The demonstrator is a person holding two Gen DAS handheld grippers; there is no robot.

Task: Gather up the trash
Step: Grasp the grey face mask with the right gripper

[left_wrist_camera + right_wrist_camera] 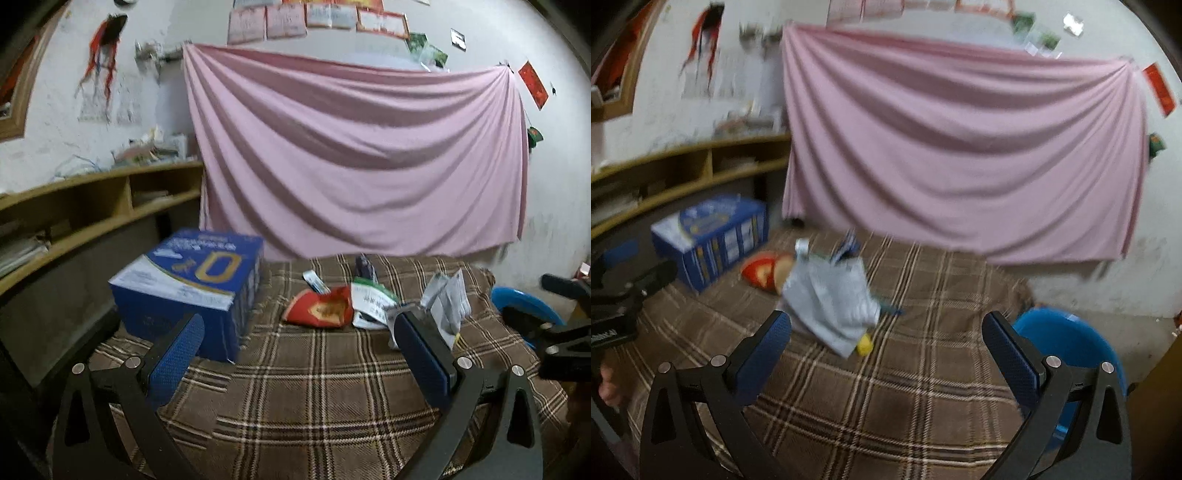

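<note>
Wrappers lie on a brown plaid cloth [314, 387]. A red snack bag [319, 308] sits mid-table, with a white and green packet [369, 297] and a silver-grey bag [447, 299] to its right. My left gripper [299, 343] is open and empty, short of them. In the right wrist view the grey bag [831, 299] lies ahead, with the red bag [764, 273] behind it and a small yellow piece [865, 345] at its edge. My right gripper [886, 343] is open and empty. A blue bin [1067, 350] stands at the table's right edge and also shows in the left wrist view [524, 302].
A blue carton [192, 291] stands at the table's left rear. A wooden shelf [92, 206] runs along the left wall. A pink sheet [351, 155] hangs behind the table. The other gripper shows at each view's edge [624, 302].
</note>
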